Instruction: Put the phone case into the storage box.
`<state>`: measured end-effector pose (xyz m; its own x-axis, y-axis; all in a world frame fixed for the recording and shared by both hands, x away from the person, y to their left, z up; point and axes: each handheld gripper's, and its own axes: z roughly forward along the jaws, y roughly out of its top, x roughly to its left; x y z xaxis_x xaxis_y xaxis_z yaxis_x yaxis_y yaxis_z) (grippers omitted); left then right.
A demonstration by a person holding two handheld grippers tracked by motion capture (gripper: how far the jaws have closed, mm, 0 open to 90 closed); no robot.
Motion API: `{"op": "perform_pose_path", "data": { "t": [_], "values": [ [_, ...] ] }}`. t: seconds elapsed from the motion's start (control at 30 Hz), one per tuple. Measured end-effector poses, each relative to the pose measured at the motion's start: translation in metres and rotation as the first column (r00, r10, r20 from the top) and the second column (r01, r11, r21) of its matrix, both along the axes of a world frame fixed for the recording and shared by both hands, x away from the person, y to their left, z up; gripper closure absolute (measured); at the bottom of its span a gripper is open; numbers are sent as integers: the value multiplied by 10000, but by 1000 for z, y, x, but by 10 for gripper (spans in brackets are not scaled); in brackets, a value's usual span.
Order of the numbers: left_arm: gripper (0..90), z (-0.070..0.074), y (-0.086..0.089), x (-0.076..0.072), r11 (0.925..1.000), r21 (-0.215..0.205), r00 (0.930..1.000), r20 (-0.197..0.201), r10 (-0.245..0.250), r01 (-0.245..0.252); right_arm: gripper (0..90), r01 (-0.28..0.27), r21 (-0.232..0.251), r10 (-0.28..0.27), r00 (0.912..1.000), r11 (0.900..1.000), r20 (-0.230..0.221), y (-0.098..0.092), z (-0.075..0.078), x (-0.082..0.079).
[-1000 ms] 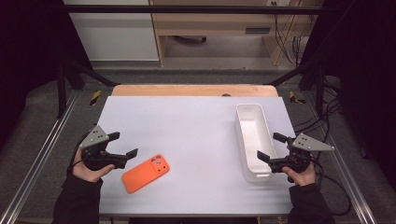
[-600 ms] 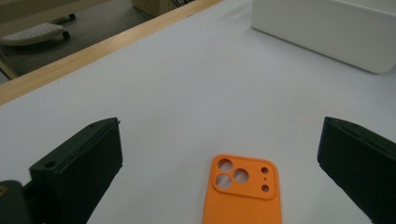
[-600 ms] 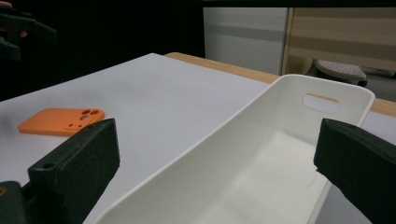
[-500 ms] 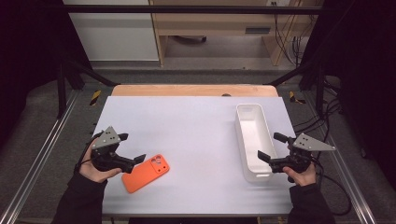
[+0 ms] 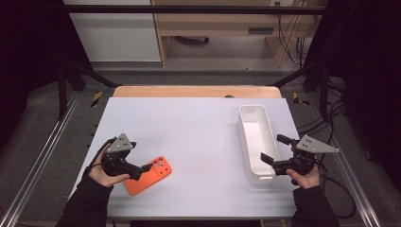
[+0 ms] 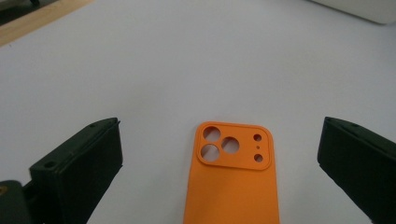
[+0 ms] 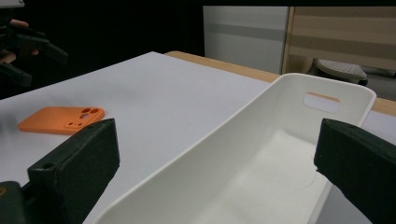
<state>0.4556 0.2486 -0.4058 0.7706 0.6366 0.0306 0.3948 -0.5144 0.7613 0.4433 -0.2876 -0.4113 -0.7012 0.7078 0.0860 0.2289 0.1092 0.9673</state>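
An orange phone case (image 5: 149, 176) lies flat on the white table (image 5: 198, 127) at the front left, camera cut-outs facing up. My left gripper (image 5: 139, 156) is open right at its near end. In the left gripper view the orange phone case (image 6: 233, 182) lies between the two wide-apart jaws of the left gripper (image 6: 219, 154), untouched. My right gripper (image 5: 274, 149) is open at the front right, its jaws on either side of the near end wall of a white bin (image 5: 243, 137). The right gripper view looks along the empty bin (image 7: 289, 154) from the open right gripper (image 7: 217, 158).
The long white bin runs front to back along the table's right side. A wooden strip (image 5: 194, 91) borders the far edge. Metal rails (image 5: 42, 156) flank the table. In the right gripper view the phone case (image 7: 60, 119) and the left gripper (image 7: 28, 46) appear at the far left.
My left gripper has moved right toward the phone case and now straddles its end. The phone case, the bin and the right gripper have stayed put.
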Motion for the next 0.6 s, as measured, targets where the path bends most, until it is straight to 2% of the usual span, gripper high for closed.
{"op": "perform_pose_path", "data": {
  "t": [0.6],
  "values": [
    [0,-26,-5,1,9976,687,9963,-855,26,33,6,-19,-52,19,10000,10000,19,0,0,0]
  ]
}}
